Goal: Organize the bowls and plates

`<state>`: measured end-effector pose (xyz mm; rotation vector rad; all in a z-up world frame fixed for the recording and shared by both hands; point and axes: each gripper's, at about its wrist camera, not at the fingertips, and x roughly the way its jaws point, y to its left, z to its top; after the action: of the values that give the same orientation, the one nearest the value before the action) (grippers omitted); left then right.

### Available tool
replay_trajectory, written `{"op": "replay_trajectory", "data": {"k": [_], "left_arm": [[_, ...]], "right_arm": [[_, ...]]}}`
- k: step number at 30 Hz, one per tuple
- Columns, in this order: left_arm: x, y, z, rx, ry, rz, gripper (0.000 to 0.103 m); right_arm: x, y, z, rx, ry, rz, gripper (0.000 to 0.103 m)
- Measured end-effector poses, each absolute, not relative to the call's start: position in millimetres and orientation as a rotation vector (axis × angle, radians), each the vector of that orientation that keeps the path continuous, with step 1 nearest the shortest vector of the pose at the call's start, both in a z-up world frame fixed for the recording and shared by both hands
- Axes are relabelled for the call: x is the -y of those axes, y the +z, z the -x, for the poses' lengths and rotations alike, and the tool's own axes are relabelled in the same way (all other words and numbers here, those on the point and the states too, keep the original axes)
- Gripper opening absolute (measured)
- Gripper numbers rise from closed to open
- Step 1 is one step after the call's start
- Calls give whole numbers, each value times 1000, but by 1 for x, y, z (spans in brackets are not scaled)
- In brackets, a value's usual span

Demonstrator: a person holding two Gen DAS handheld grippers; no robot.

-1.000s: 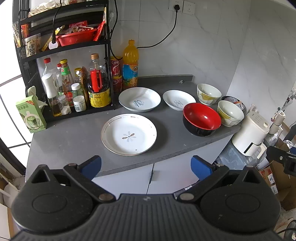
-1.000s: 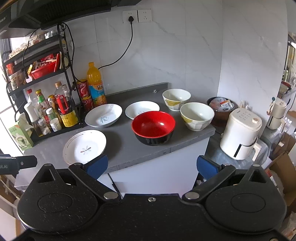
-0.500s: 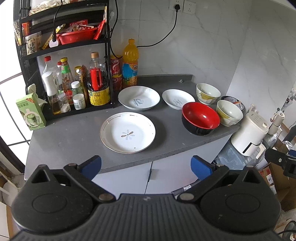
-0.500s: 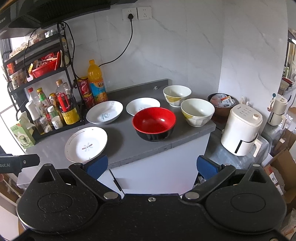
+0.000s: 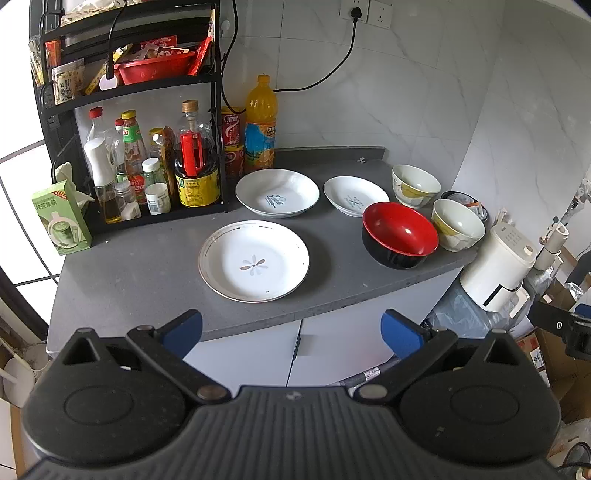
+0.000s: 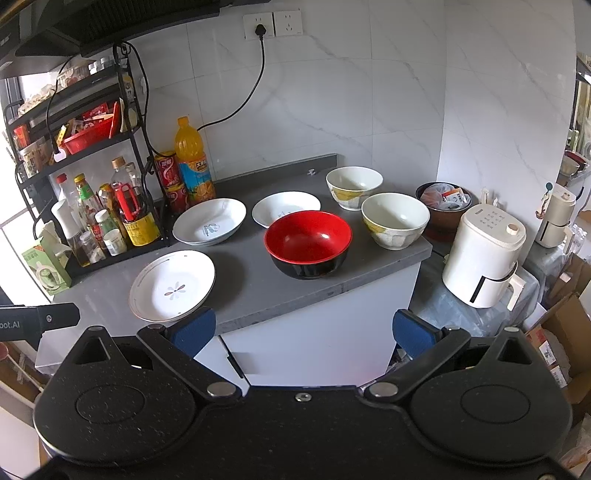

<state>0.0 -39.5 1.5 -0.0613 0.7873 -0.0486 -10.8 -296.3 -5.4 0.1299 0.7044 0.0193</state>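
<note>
Bright daylight from blown-out left window [image 5: 14,155], soft shadows, sharp focus, fisheye-bent edges

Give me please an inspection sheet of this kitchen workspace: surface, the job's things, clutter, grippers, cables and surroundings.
Surface: grey countertop, dishes spread out on it, none stacked.
Job's things: flower plate nearest the front; two more white plates behind it; red bowl; two cream bowls at the right end.
Clutter: black rack with condiment bottles; orange drink bottle; red cans; green carton.
Grippers: left gripper and right gripper both open, empty, short of the counter.
Cables: black cord from the wall socket to the rack.
Surroundings: white appliance and cardboard boxes at right.
</note>
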Motion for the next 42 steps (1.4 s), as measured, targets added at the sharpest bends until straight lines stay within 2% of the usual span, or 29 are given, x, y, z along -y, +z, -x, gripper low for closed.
{"op": "replay_trajectory", "data": {"k": [23, 42], "left_arm": [[58, 1, -29, -828, -15, 114, 102], [110, 4, -84, -835, -92, 80, 102]], "right_arm": [[343, 0, -25, -714, 0, -197, 103], [388, -23, -67, -722, -72, -247, 103]]}}
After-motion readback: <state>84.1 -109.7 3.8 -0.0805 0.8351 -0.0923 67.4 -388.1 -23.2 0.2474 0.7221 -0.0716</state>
